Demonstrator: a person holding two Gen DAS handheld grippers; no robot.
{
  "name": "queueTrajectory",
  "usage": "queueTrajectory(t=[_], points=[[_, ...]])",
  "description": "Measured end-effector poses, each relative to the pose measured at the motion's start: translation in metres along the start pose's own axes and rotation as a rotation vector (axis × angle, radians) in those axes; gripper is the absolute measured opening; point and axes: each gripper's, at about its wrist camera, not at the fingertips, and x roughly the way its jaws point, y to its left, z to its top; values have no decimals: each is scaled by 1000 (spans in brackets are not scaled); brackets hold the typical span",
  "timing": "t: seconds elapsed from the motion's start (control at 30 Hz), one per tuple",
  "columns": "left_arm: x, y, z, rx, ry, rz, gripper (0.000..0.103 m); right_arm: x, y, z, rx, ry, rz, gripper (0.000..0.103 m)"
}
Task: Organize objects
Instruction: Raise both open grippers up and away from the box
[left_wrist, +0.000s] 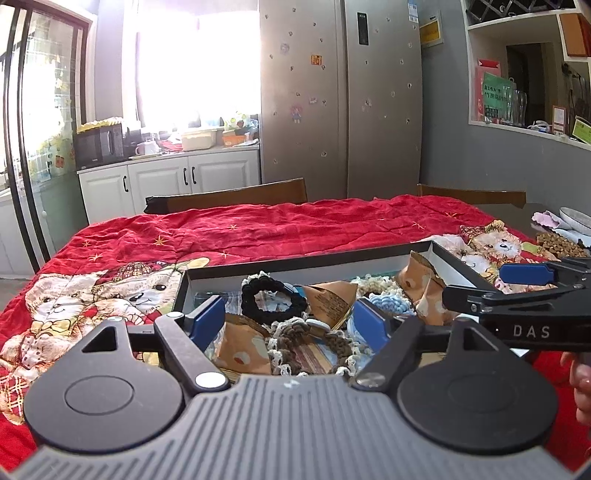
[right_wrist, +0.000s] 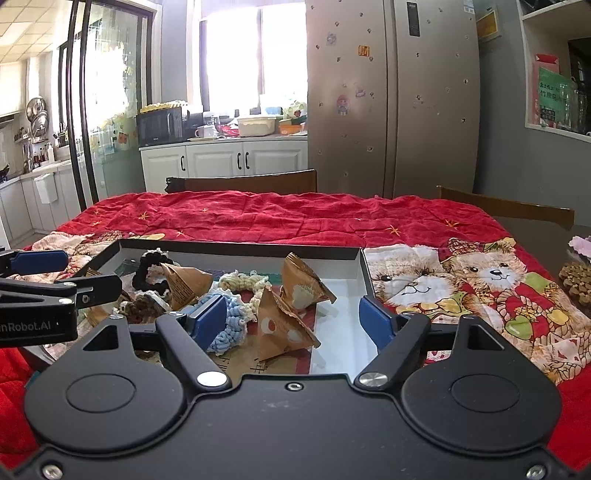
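Observation:
A shallow black-rimmed box (left_wrist: 295, 260) (right_wrist: 240, 245) lies on a red bear-print cloth. It holds brown triangular packets (left_wrist: 332, 301) (right_wrist: 280, 325) and crocheted hair rings: a black one (left_wrist: 273, 299), a brown one (left_wrist: 295, 332), a cream one (right_wrist: 243, 282) and a blue one (right_wrist: 232, 321). My left gripper (left_wrist: 290, 321) hangs open over the box's left part, above the brown ring and a packet, pressing on nothing. Over the right part my right gripper (right_wrist: 293, 323) is open too, with a packet between its fingers untouched and the blue ring beside its left pad. Each gripper shows side-on in the other's view (left_wrist: 498, 286) (right_wrist: 66, 275).
The red cloth (right_wrist: 295, 218) covers the table, with two wooden chairs (right_wrist: 243, 182) behind it. A brown studded object (right_wrist: 576, 284) and a plate (left_wrist: 576, 218) sit at the right edge. A hand (left_wrist: 583, 380) shows at the lower right of the left wrist view.

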Motion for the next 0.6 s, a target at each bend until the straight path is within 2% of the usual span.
queueTrajectory(t=[0.27,0.6], points=[[-12,4,3,-6,-12,11,87,-19,2,6,12,-9,28,78],[-35,9,4,-3,-20,31,90,-49,10,6,-26,-25,24,80]])
